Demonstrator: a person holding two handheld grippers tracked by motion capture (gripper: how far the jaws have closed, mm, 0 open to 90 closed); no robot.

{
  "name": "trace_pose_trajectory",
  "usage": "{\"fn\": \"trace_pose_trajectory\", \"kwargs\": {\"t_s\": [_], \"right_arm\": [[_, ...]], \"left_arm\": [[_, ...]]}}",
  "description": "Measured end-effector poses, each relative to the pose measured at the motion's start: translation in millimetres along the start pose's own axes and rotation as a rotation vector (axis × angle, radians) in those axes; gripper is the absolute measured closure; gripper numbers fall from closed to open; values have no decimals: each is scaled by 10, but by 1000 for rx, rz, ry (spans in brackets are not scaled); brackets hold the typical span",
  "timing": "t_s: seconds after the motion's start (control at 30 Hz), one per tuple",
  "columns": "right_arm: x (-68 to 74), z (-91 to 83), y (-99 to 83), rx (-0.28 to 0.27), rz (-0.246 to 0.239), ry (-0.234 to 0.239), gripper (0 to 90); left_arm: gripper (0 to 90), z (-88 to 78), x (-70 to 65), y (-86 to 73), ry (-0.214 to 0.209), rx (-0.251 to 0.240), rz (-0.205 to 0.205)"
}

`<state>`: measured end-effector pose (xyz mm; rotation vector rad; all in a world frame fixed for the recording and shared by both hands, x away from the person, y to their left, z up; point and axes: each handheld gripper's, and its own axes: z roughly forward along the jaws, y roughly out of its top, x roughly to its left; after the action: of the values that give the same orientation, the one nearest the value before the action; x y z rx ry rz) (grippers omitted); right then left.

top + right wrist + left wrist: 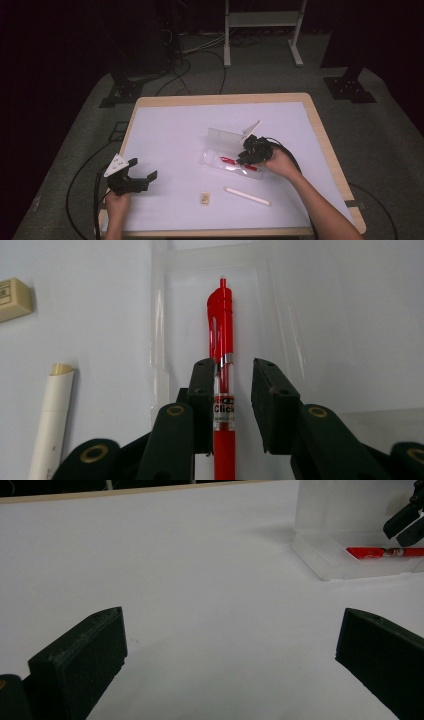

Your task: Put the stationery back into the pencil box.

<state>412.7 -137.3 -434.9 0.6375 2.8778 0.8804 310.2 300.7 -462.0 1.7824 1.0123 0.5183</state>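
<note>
The right gripper (233,390) straddles a red pen (223,340) lying in the clear plastic case (220,162), jaws parted, one touching the barrel; the pen's lower end is hidden. The left gripper (136,175) rests wide open over bare table (170,130). An eraser (204,198) and white stick (247,196) lie nearby.

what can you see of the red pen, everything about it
The red pen is a click-type ballpoint, plastic by its look: red clip end, clear middle with a label reading "Click", and a red grip. It lies flat inside the open clear plastic case on the white table, along the case's length. The right gripper straddles its barrel with jaws slightly apart; one jaw looks to touch it, the other stands off.
</note>
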Motion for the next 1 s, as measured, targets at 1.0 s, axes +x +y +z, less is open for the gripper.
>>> {"fn": "trace_pose_trajectory", "kwargs": {"t_s": [1.0], "right_arm": [[253,-280,-125,-72,-28,25,575]], "left_arm": [[0,1,-4,-1,3,2,1]]}}
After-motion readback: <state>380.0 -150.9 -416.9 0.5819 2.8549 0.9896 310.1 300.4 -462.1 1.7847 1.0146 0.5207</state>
